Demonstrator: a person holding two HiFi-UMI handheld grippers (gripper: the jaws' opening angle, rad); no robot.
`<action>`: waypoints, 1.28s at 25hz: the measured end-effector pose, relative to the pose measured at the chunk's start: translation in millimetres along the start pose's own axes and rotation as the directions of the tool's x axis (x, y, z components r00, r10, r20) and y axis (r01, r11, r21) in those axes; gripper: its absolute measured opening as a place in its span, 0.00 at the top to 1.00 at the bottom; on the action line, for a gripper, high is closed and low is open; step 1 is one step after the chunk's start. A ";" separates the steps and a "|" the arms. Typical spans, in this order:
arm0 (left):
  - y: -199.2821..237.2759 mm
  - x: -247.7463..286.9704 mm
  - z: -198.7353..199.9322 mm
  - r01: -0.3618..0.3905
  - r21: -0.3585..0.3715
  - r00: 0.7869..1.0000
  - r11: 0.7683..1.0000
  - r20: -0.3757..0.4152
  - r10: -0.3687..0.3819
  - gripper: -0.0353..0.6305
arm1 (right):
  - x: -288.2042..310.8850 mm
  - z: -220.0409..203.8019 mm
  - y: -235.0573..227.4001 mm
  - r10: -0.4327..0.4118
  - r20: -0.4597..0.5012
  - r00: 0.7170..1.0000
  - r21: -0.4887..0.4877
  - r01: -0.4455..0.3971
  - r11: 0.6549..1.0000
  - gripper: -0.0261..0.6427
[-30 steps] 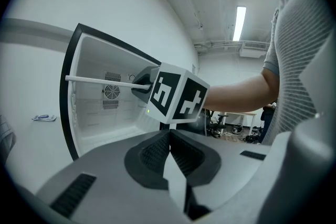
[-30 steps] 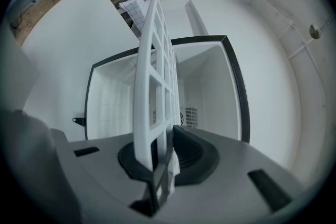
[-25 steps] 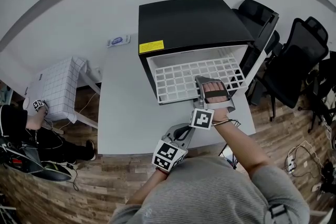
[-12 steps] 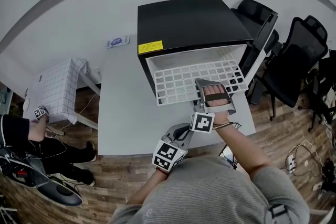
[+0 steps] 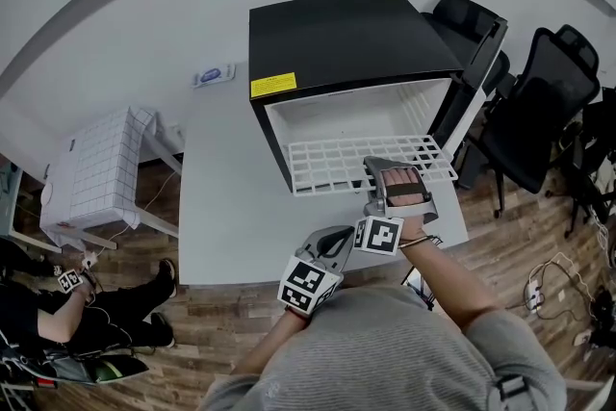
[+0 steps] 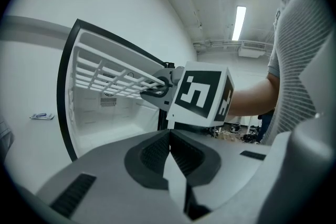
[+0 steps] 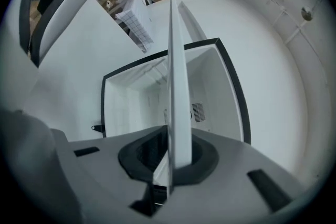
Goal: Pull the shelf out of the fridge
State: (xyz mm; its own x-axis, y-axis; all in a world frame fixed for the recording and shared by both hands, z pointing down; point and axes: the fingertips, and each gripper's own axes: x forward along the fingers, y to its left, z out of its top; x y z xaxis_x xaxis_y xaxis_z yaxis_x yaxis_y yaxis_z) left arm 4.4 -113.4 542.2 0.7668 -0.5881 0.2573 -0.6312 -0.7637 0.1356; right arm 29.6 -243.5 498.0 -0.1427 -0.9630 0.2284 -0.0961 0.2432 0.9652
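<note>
A small black fridge [image 5: 346, 38] stands open on the white table [image 5: 226, 207], its white inside showing. The white wire shelf [image 5: 337, 166] sticks out of the opening toward me. My right gripper [image 5: 383, 170] is shut on the shelf's front edge; in the right gripper view the shelf [image 7: 176, 92] runs edge-on between the pads, with the fridge opening [image 7: 173, 94] behind. My left gripper [image 5: 335, 245] hangs lower by the table's near edge, shut and empty. From the left gripper view I see the left gripper [image 6: 169, 136], the shelf [image 6: 113, 77] and the right gripper's marker cube [image 6: 202, 93].
A label [image 5: 213, 75] lies on the table left of the fridge. Black office chairs [image 5: 539, 101] stand to the right. A low white gridded table [image 5: 96, 170] sits at the left, with a person [image 5: 67, 322] on the floor near it.
The right gripper has drawn back toward me with the shelf, which now sticks farther out of the fridge. The left gripper has stayed put. The person at the left has moved down.
</note>
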 end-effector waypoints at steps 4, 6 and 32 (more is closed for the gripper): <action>0.8 -0.2 -0.6 0.001 0.006 1.000 1.000 -0.006 -0.001 0.93 | -9.3 -5.9 -7.5 -0.016 0.002 1.000 0.031 0.016 0.999 0.91; 1.7 -0.7 -1.5 -0.001 0.004 1.000 1.000 -0.006 0.001 0.93 | -16.0 -4.6 -12.4 -0.028 0.019 0.999 0.037 0.028 0.999 0.91; 9.1 -1.1 2.8 -0.029 0.008 1.000 1.000 -0.009 0.029 0.93 | -85.7 -7.7 -64.3 0.000 0.386 0.922 0.807 -0.338 0.484 0.91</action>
State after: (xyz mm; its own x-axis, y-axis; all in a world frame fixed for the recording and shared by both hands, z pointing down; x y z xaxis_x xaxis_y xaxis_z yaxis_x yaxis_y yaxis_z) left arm -1.9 -120.4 540.5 0.7471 -0.6074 0.2700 -0.6521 -0.7485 0.1205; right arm 55.6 -177.5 417.4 -0.5123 -0.8435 0.1615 -0.7933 0.5369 0.2873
